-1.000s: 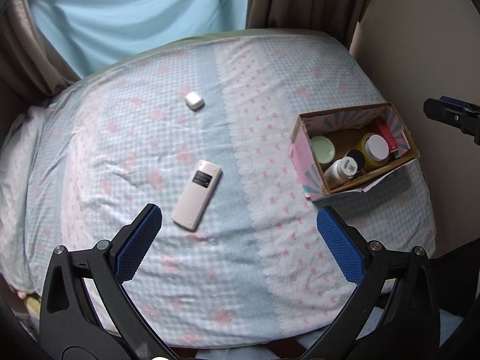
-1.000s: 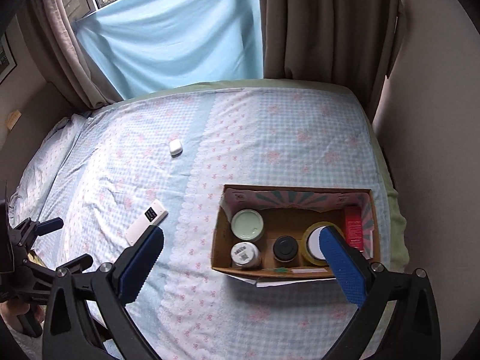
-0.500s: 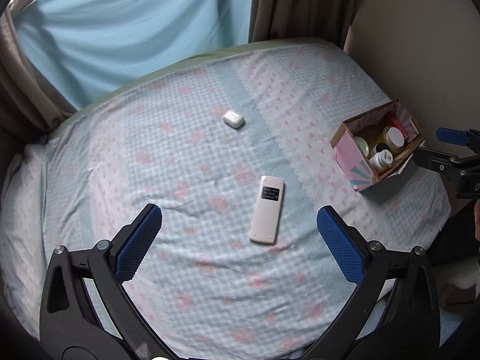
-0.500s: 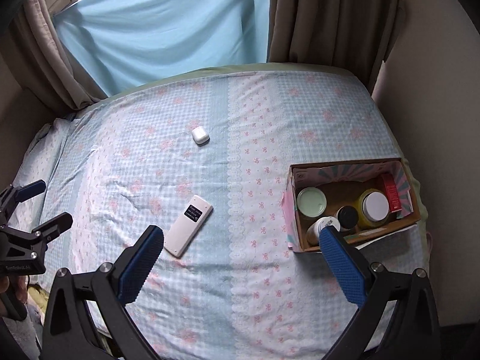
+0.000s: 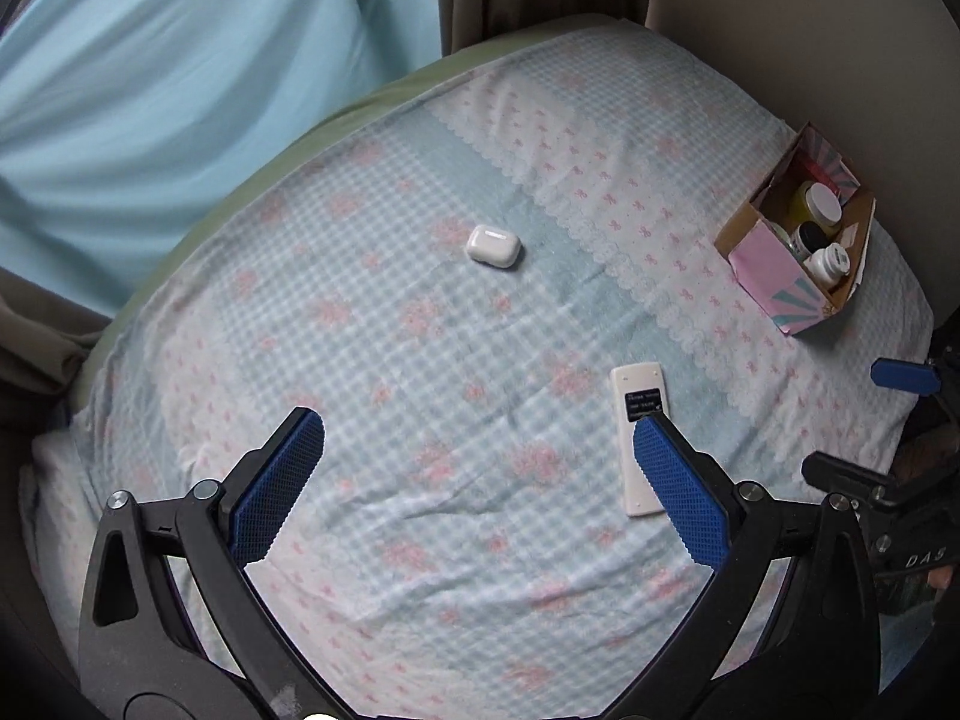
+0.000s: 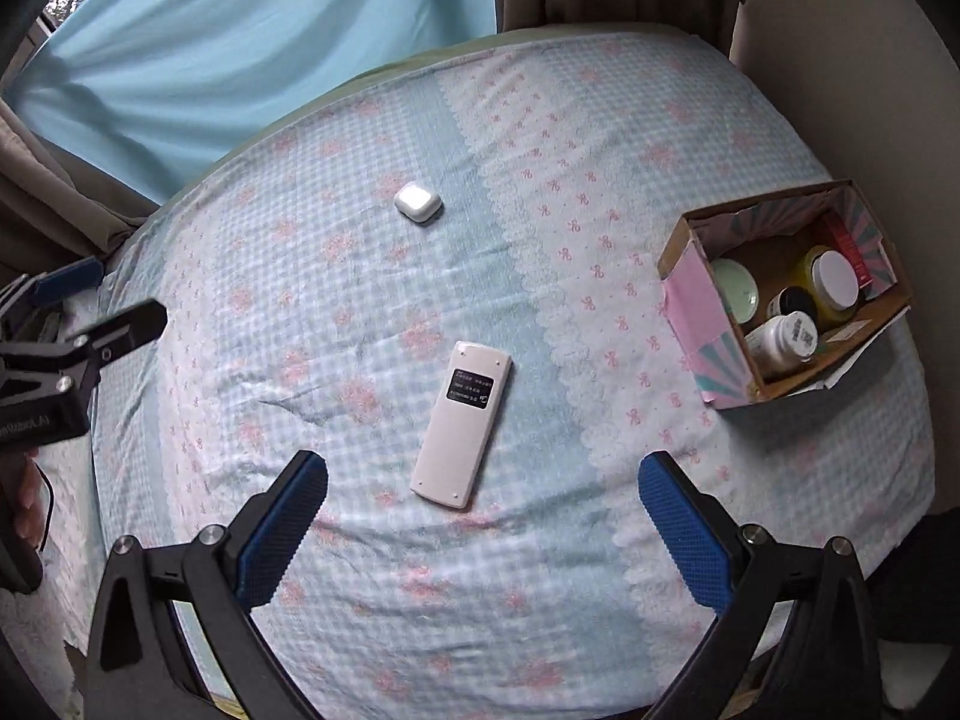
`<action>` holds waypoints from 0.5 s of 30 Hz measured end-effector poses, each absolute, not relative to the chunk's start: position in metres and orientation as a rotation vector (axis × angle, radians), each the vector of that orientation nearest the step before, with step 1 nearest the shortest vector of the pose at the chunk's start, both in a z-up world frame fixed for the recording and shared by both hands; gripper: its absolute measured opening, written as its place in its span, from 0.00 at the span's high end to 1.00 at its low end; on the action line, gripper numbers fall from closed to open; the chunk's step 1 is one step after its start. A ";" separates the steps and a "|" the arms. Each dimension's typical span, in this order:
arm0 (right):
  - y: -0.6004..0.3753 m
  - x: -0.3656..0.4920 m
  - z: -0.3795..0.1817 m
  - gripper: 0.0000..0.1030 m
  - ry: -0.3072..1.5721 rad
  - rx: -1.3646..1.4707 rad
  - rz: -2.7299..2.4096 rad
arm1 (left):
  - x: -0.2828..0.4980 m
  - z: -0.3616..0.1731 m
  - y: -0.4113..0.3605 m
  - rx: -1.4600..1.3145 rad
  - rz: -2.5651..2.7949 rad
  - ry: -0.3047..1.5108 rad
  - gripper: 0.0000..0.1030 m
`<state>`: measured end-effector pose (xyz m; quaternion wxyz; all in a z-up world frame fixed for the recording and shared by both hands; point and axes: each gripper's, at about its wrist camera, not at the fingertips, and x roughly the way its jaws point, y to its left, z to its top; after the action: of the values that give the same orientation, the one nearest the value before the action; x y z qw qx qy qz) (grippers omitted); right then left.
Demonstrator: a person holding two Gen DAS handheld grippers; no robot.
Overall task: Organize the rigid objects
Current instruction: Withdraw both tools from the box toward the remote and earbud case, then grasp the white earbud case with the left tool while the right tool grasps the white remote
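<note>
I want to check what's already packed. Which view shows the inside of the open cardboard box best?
The right wrist view: it looks down into the open cardboard box, showing a pale green lid, a white-lidded yellow jar, a dark-lidded jar and a white bottle. The left wrist view shows the box small and far off, its contents partly hidden.

Each tool is a black plastic frame that splits into two angled arms, and each arm ends in a flat finger faced with a blue pad of fine waffle grip. On the left tool [image 5: 474, 468] round silver screws sit at the arm joints, with triangular cut-outs lower in the frame. The right tool [image 6: 483, 513] is built the same, screws and cut-outs alike. Seen from the side, its black body carries small white lettering (too blurred to read).
</note>
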<state>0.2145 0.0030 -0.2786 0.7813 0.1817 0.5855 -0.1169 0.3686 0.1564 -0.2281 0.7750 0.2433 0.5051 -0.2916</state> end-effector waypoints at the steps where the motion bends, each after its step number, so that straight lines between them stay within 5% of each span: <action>1: 0.005 0.220 -0.288 0.00 1.274 0.405 -0.264 | 0.380 -0.236 0.151 0.533 -0.640 1.106 0.00; 15: 0.021 0.252 -0.425 0.00 1.410 0.604 -0.444 | 0.490 -0.373 0.040 0.800 -0.786 1.176 0.00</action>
<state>0.2518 0.0207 -0.4251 0.6978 0.2707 0.6325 -0.1991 0.4899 0.0405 -0.3735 0.6877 0.3575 0.5252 -0.3512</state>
